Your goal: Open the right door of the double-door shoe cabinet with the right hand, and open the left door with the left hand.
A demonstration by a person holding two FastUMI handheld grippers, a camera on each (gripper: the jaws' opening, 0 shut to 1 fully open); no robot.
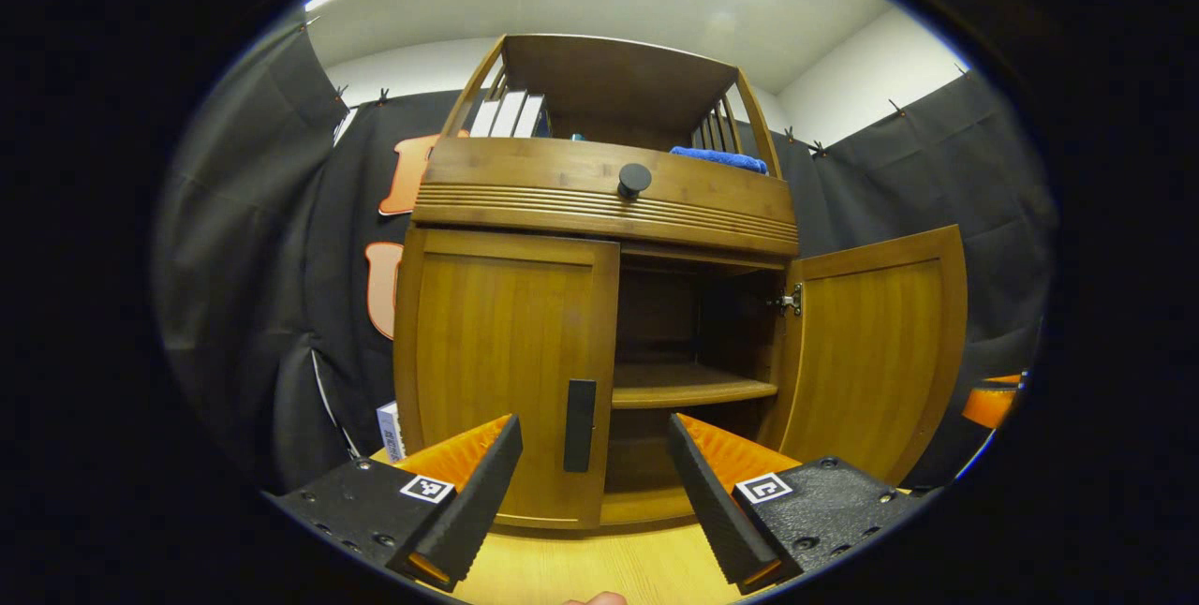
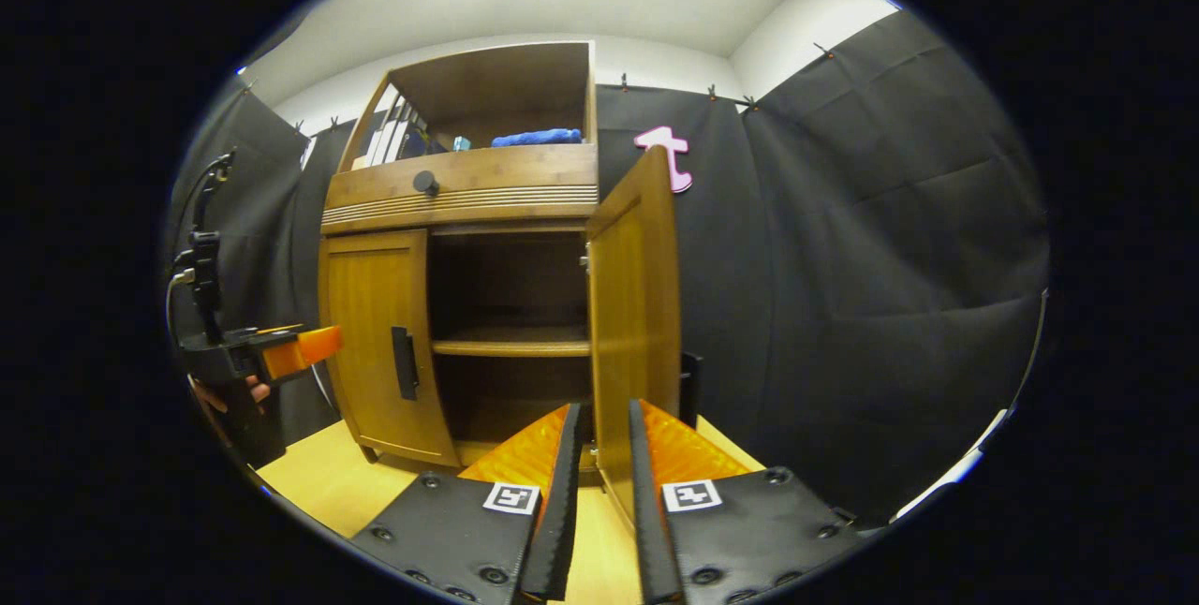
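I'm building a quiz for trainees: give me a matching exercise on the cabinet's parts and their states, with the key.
Things:
1. right door
2. left door
3. blue cloth
4. round knob

States:
A. shut
B. on the drawer front
C. swung open
D. lying on the top shelf

Pairs: 1-C, 2-A, 3-D, 4-B
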